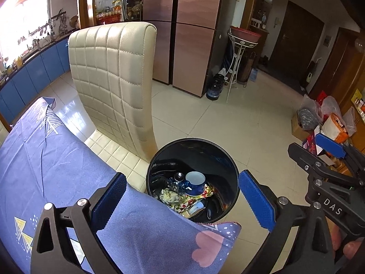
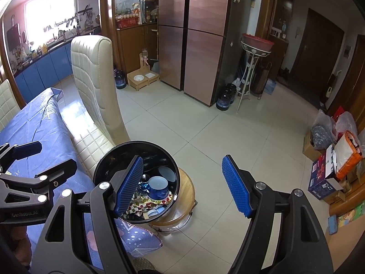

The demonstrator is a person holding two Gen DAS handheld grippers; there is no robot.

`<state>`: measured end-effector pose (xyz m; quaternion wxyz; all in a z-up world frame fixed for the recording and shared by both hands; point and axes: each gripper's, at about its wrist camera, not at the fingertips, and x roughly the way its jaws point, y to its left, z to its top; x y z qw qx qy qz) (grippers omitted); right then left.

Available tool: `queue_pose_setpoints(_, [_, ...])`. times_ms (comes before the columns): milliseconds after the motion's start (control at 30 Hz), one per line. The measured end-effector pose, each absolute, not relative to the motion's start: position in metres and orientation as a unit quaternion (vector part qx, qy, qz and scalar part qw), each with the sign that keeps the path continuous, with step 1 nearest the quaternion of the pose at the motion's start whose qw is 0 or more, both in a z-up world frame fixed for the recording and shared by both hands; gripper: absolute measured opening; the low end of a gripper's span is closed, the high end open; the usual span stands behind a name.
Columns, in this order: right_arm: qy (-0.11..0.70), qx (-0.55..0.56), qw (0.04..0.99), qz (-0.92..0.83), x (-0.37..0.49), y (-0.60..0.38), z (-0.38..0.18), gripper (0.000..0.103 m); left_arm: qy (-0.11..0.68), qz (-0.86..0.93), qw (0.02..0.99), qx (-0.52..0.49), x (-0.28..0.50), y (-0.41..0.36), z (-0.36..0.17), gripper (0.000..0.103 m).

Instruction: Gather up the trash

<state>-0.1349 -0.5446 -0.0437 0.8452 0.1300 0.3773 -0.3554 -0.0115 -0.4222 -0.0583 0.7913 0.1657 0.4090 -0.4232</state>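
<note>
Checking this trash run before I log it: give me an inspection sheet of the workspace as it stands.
Surface: table under a blue patterned tablecloth; no loose item seen on the visible part.
Job's things: black trash bin beside the table corner, on a round wooden stool; inside it a blue cup, crumpled wrappers and other small items.
Clutter: boxes and bags on the floor at the right.
Grippers: left gripper open above the bin, nothing between the pads; right gripper open, empty.
Cables: nothing seen.
Surroundings: cream quilted chair behind the bin, tiled floor, copper-fronted cabinets, blue kitchen counter units.
</note>
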Motion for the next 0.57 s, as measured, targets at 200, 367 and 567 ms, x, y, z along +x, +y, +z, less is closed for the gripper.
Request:
queue_pose_setpoints(200, [0.377, 0.131, 0.845, -0.355, -0.1352, -0.5440, -0.0430, 0.073, 0.416, -0.428, 0.784, 0.172, -0.0129, -0.4235, -0.0587, 0.096])
queue_pose_setpoints(367, [0.375, 0.130, 0.846, -0.356, -0.1364, -0.5424, -0.0417, 0.074, 0.424, -0.428, 0.776, 0.184, -0.0147, -0.4266, -0.0608, 0.096])
queue_pose_setpoints(567, [0.374, 0.129, 0.847, -0.356, -0.1364, -0.5409, -0.0406, 0.074, 0.422, -0.430, 0.776, 0.184, -0.0158, -0.4250, -0.0613, 0.096])
